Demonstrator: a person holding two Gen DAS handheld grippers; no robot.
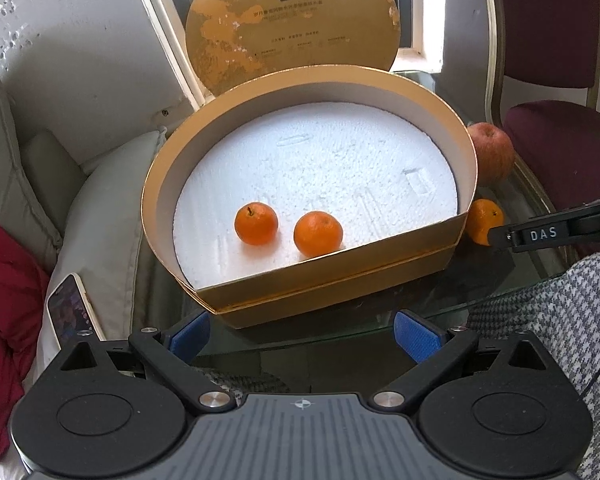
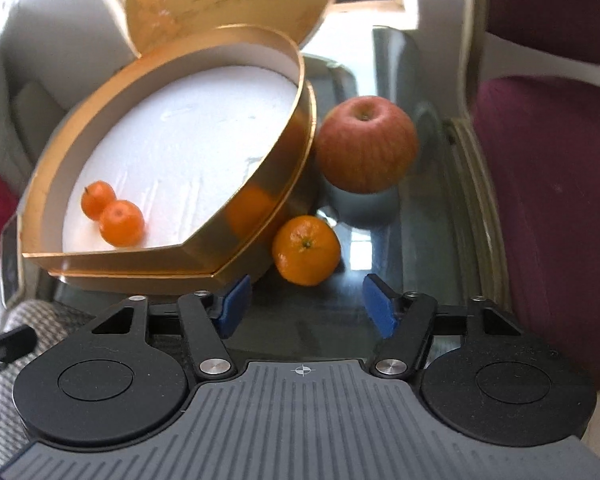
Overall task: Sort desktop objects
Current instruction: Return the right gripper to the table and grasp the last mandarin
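Where the glass table (image 1: 380, 312) carries the work, a gold box (image 1: 328, 276) sits open, rounded at the far side and flat-fronted at the near side, with a white foam floor (image 1: 320, 160). Its round lid (image 1: 292, 24) stands upright behind it, leaning at the window.

Two tangerines lie on the foam near the front wall: a left tangerine (image 1: 256, 225) showing a stem, and a right tangerine (image 1: 318, 233) just beside it, close together but apart in the left wrist view. In the right wrist view they overlap, so whether they touch cannot be told there.

A third tangerine (image 2: 306, 250) rests on the glass outside the box, just beside its right front corner, its reflection showing in the gold wall. An apple (image 2: 366, 144) stands on the glass behind it, near the box's right wall.

The left gripper (image 1: 302, 334) hangs before the box front with its blue pads set wide and nothing between them. The right gripper (image 2: 308, 306) points down at the third tangerine; its pads stand moderately apart, short of the fruit, not touching it, with bare glass between them. Its black finger tip also enters the left wrist view at the right, close to that tangerine.

A phone (image 1: 74, 312) lies on a grey cushion (image 1: 108, 216) left of the table. A maroon chair (image 2: 548, 200) stands to the right. A checked sleeve (image 1: 560, 320) shows at lower right.
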